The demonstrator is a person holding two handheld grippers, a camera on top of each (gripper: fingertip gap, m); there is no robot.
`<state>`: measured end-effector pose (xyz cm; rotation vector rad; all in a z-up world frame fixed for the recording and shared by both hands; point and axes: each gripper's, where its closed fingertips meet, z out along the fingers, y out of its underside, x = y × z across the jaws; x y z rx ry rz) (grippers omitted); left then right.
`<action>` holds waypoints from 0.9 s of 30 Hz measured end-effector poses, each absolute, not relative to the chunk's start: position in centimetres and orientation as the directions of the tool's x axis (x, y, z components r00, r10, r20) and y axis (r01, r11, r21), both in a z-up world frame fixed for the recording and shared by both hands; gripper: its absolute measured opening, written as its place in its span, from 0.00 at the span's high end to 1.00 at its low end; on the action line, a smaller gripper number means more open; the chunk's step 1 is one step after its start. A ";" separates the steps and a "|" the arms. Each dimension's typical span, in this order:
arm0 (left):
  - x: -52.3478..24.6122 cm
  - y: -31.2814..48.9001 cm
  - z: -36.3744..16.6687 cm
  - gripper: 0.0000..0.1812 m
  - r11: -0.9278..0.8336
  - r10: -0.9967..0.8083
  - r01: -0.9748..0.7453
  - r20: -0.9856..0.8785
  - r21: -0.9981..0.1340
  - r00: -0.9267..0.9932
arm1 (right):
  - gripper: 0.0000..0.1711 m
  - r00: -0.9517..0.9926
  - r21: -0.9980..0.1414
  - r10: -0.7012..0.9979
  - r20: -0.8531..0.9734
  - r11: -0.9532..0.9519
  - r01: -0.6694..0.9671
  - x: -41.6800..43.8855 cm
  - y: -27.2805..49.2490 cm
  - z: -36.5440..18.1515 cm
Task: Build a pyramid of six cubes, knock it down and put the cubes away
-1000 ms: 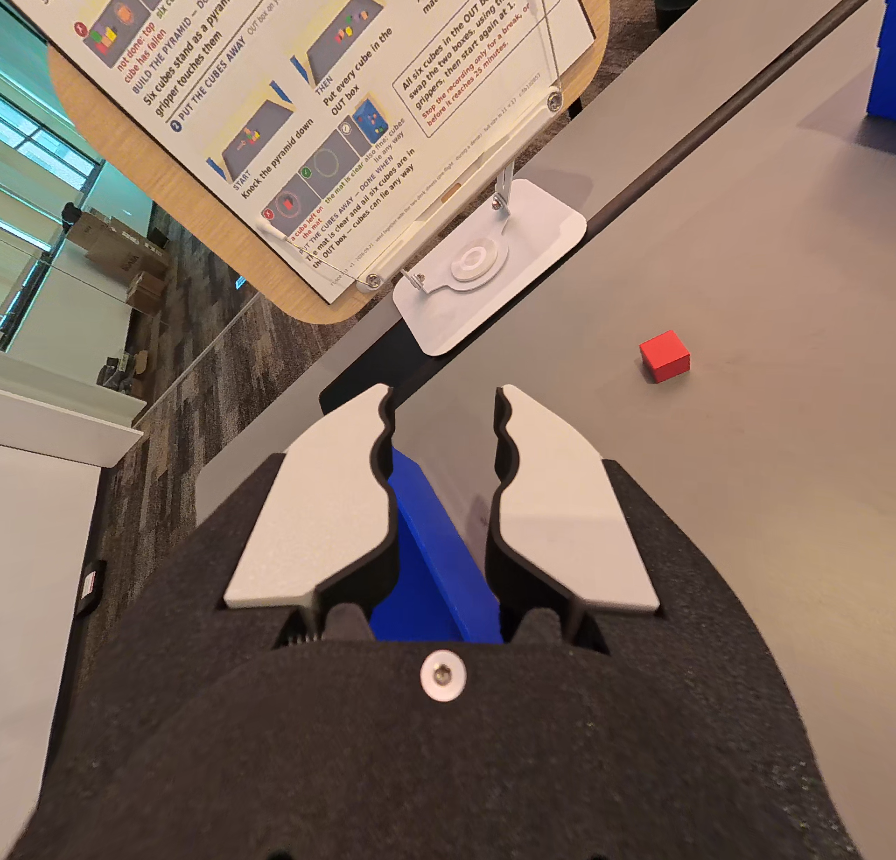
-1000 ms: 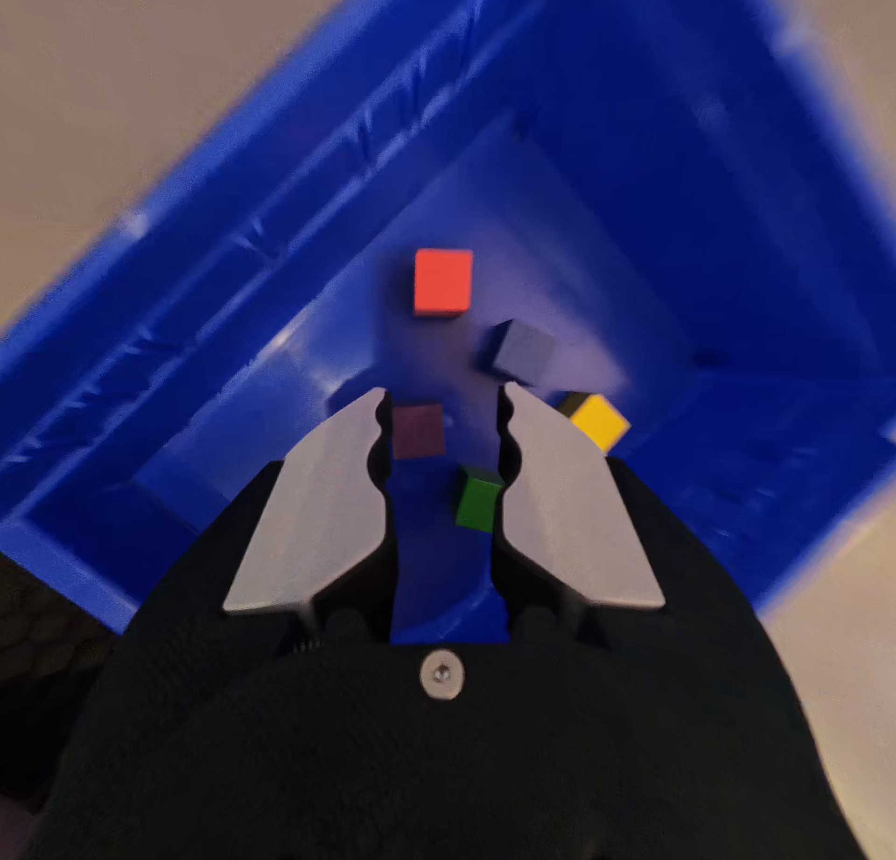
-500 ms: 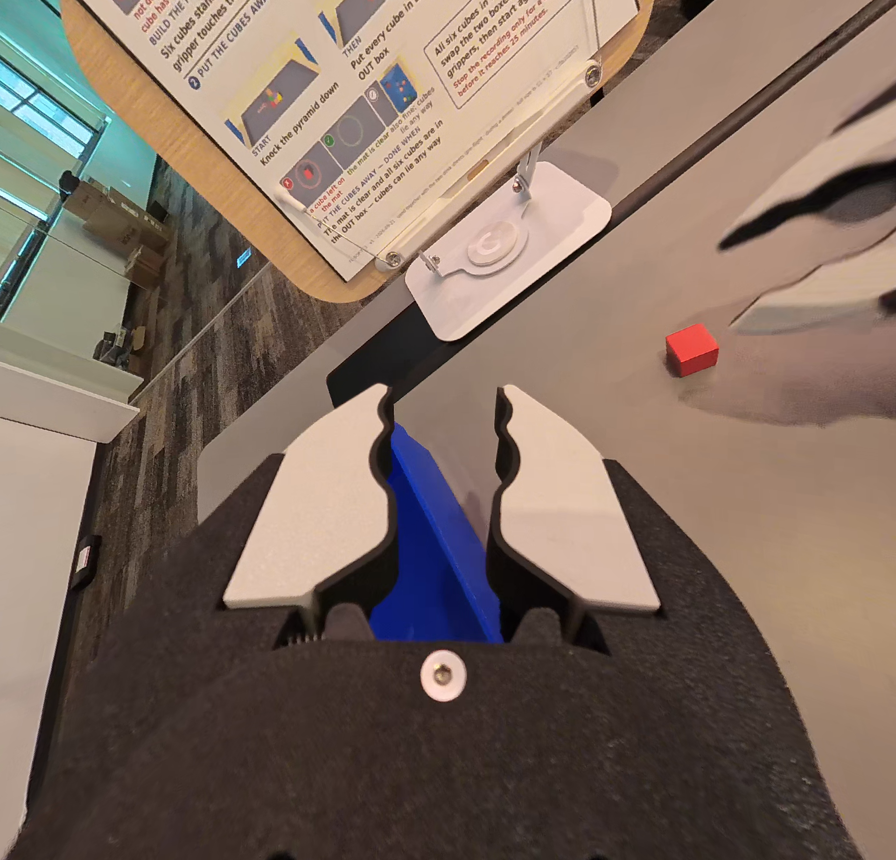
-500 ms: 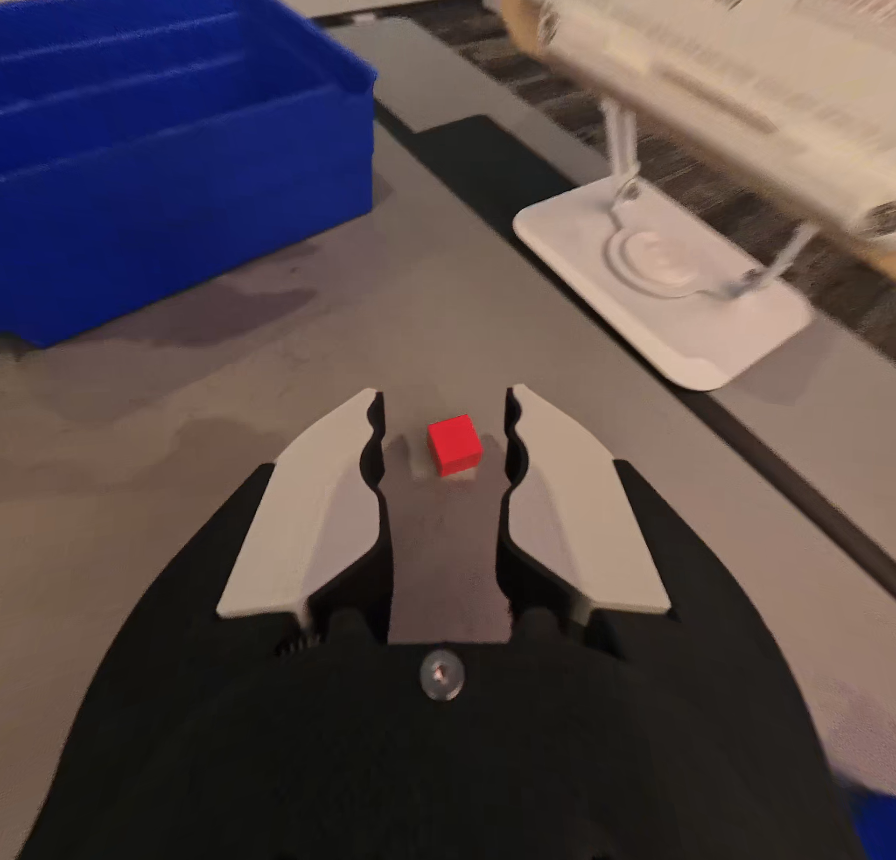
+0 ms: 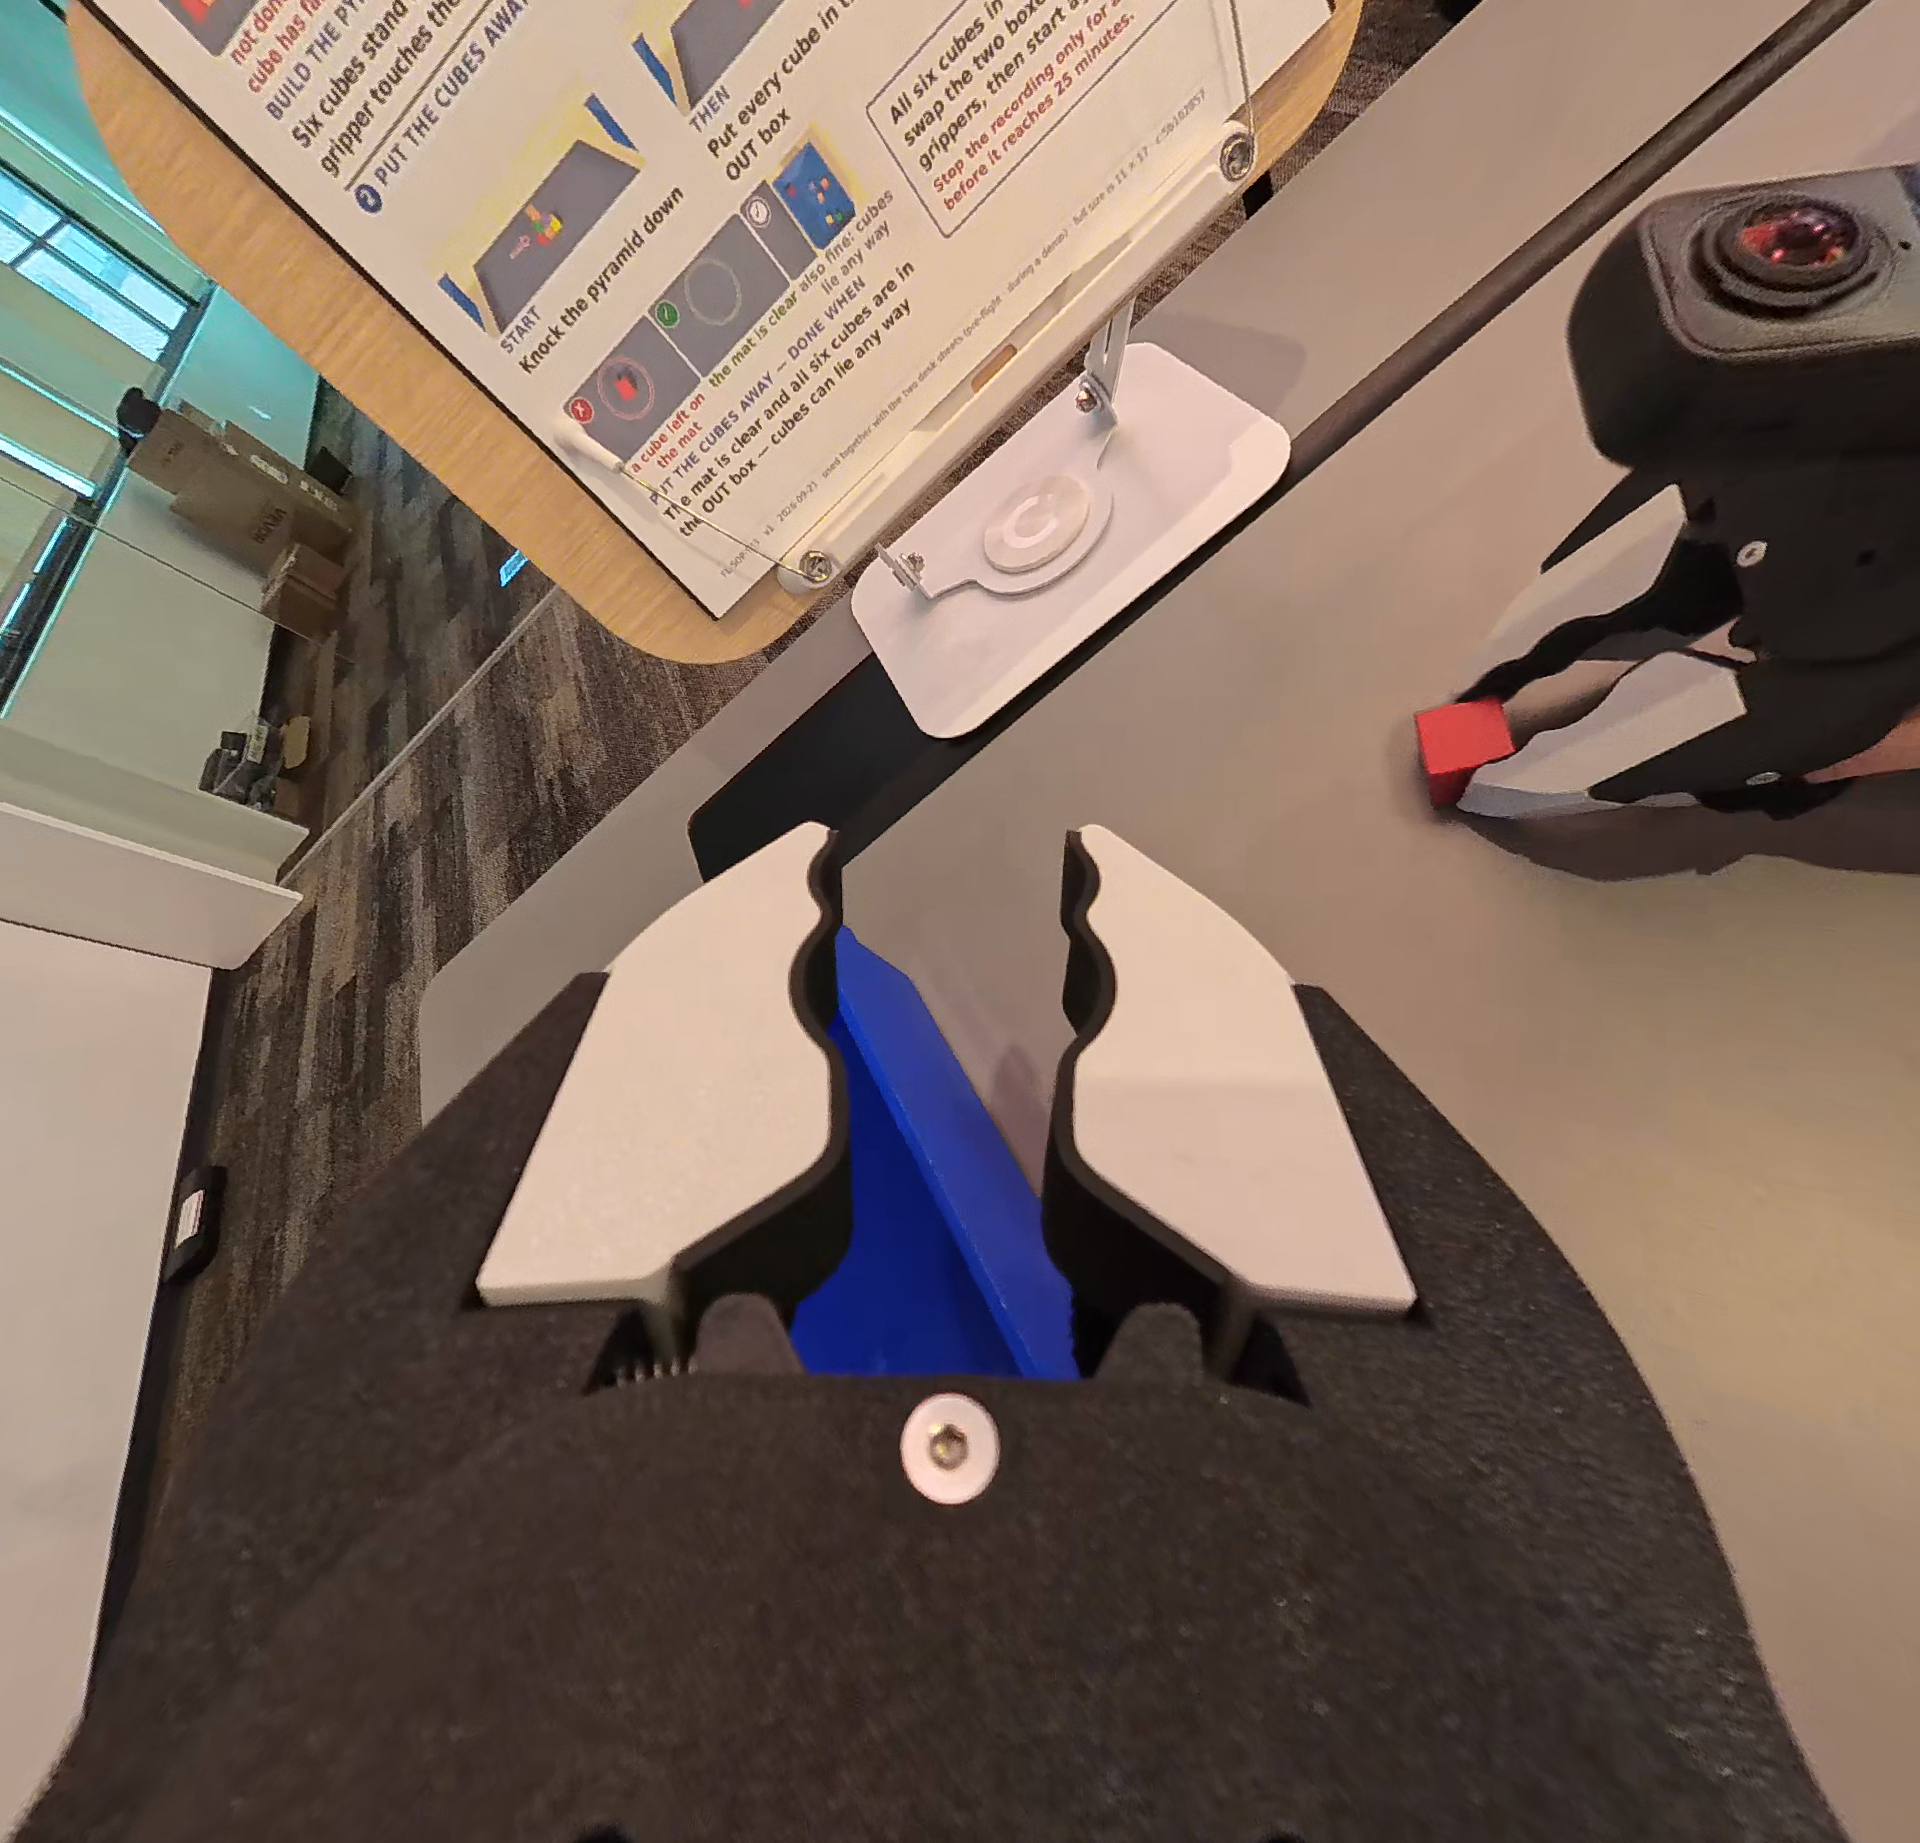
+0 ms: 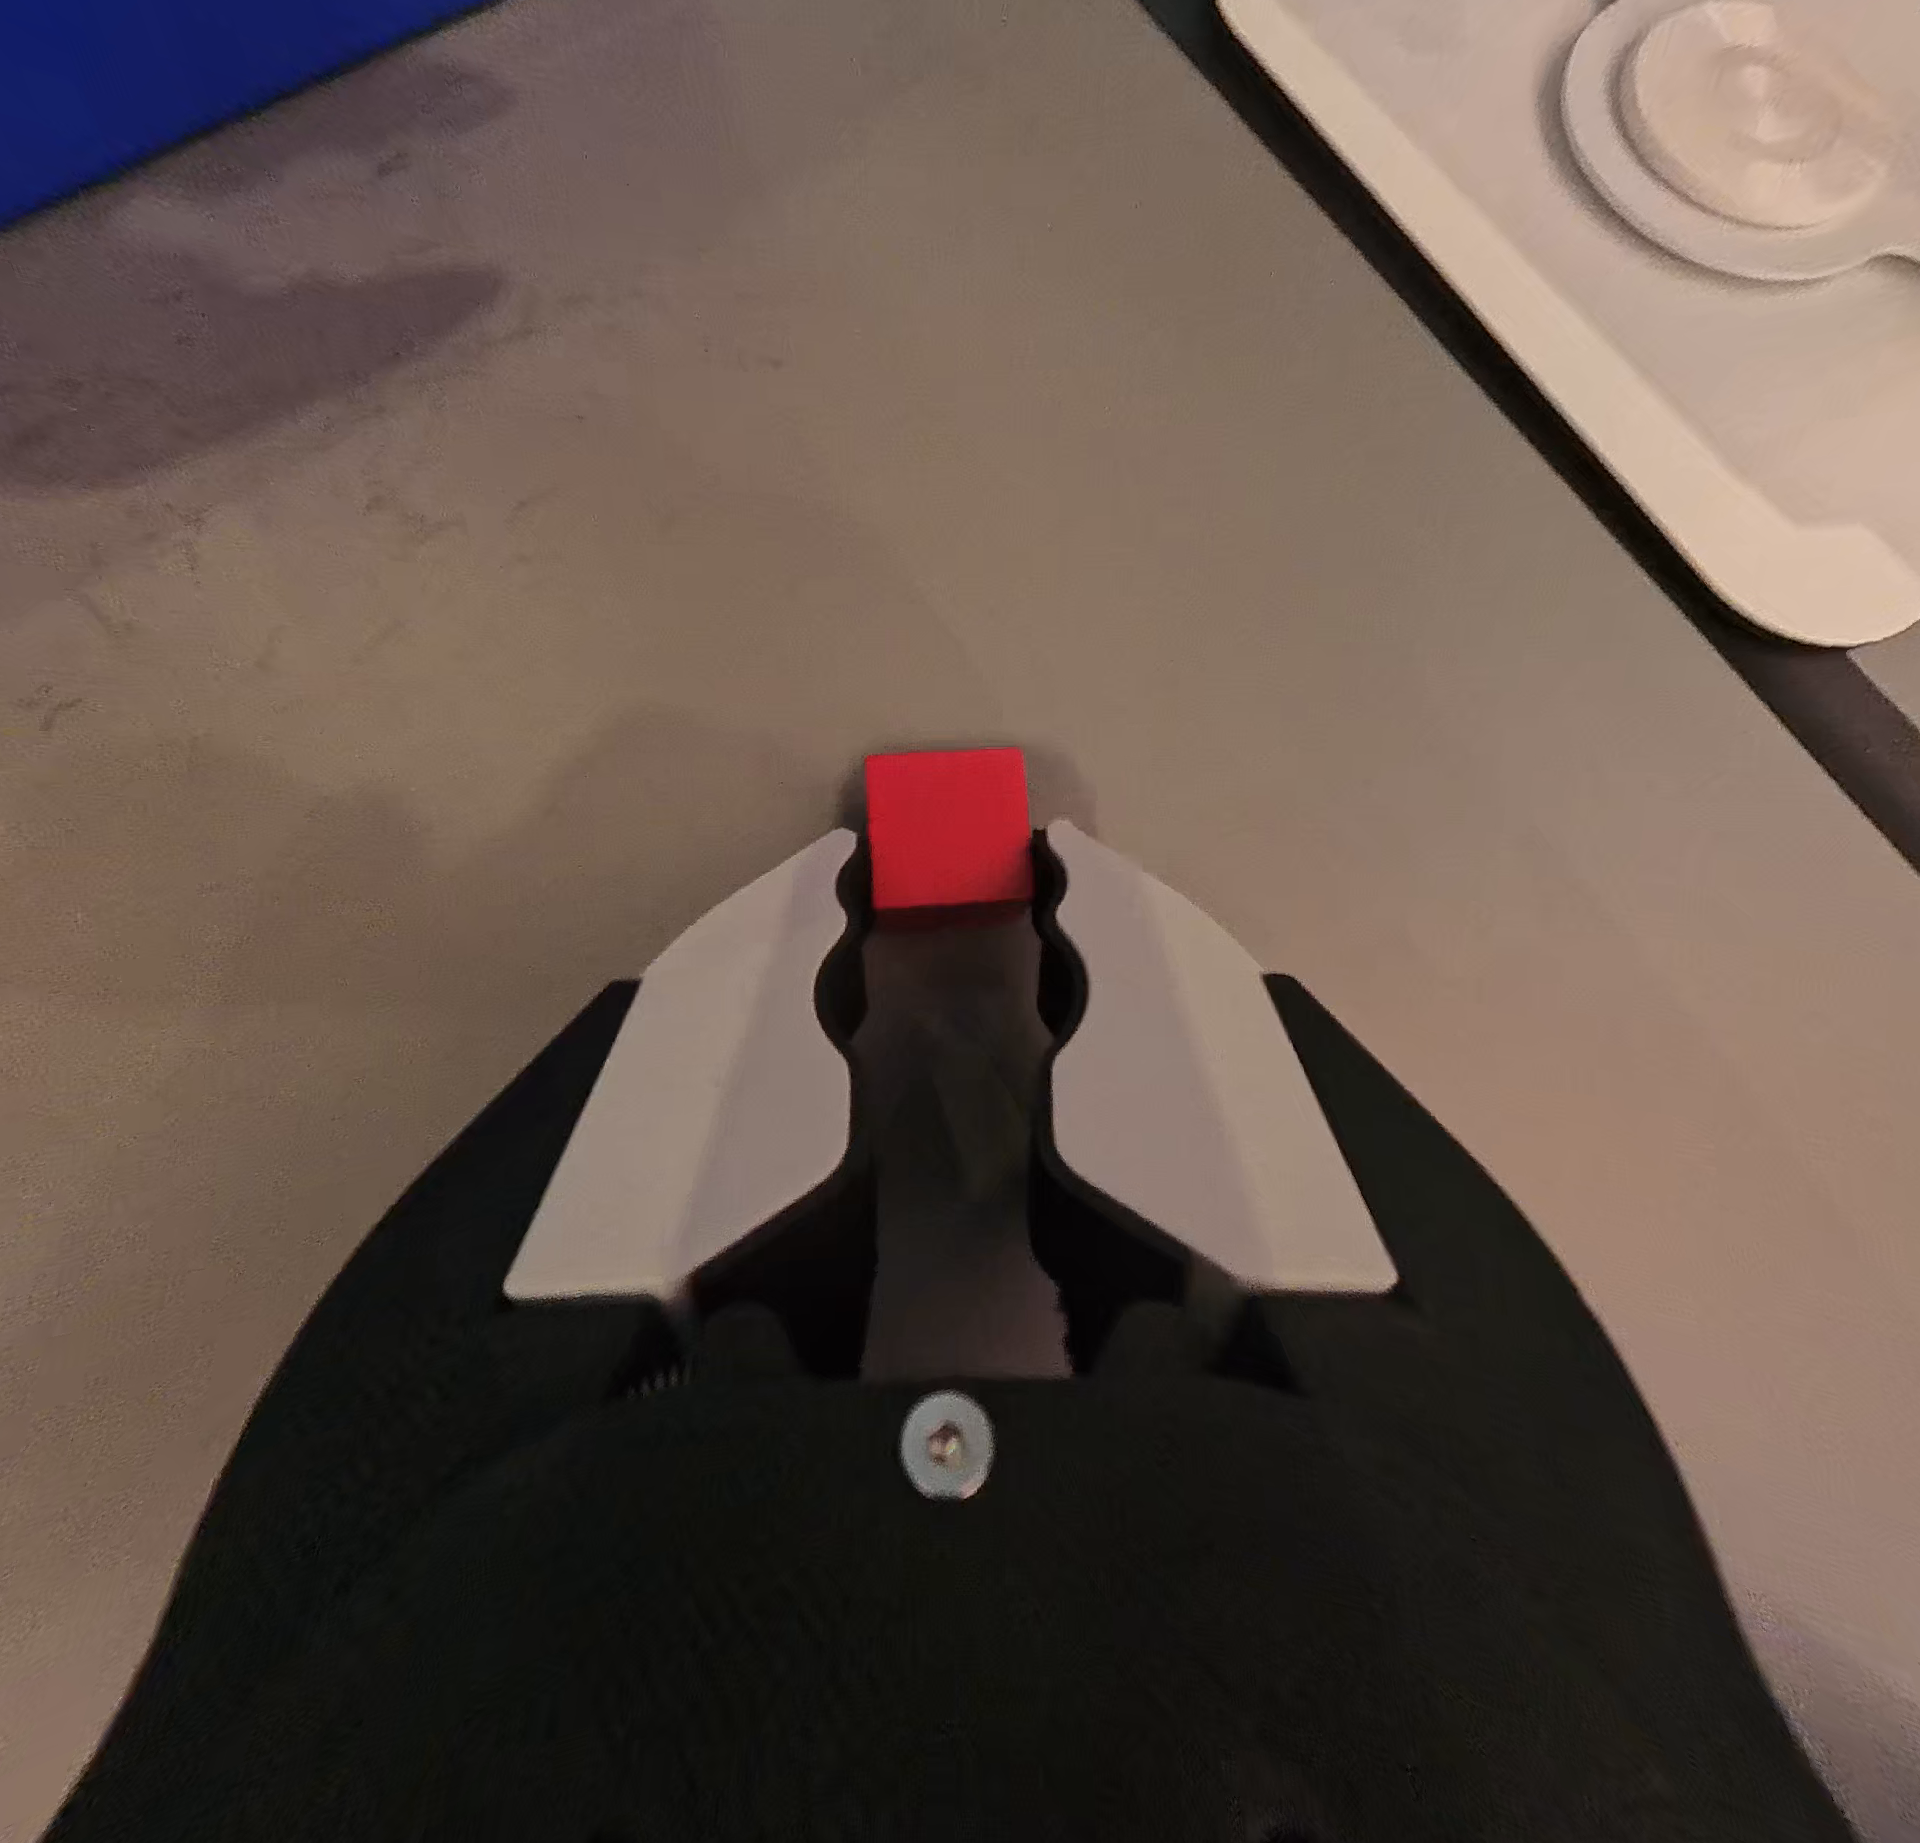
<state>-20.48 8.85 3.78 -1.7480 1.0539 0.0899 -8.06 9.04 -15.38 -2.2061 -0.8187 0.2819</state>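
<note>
A red cube [image 6: 945, 827] sits on the grey mat [image 6: 623, 546] between the fingertips of my right gripper [image 6: 948, 843]. Both pads press on its sides. The left wrist view shows the same: the red cube [image 5: 1460, 744] is at the tips of my right gripper [image 5: 1467, 754], low on the mat. My left gripper [image 5: 948, 843] is open and empty, hovering over the rim of a blue box [image 5: 914, 1170] at the mat's left edge.
A white stand base [image 5: 1070, 536] holds an instruction board [image 5: 623, 183] at the mat's far edge; the base also shows in the right wrist view [image 6: 1558, 235]. A blue box [image 6: 208, 48] shows at the top left of the right wrist view. Carpet floor lies beyond the table. One gripper's finger ends stand about 25 cm off the other's.
My right gripper left the blue box with several cubes, swung to the red cube on the mat, came down around it and closed on it. My left gripper barely moved.
</note>
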 end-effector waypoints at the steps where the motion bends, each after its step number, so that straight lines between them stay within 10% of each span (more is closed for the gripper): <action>1: -20.5 8.9 3.7 0.78 -0.069 -0.604 -0.681 -0.513 -0.729 0.610 | 0.82 0.768 -0.716 0.639 0.040 -0.517 0.468 -8.1 8.9 -15.3; 16: -19.8 8.2 3.6 0.78 -0.050 -0.609 -0.694 -0.529 -0.718 0.591 | 0.83 0.766 -0.727 0.603 0.222 -0.421 0.542 2.4 -1.7 2.0; 27: -19.7 7.7 3.9 0.78 -0.042 -0.619 -0.683 -0.518 -0.729 0.590 | 0.82 0.875 -0.423 0.478 -0.076 -0.810 0.406 16.8 -11.2 -8.1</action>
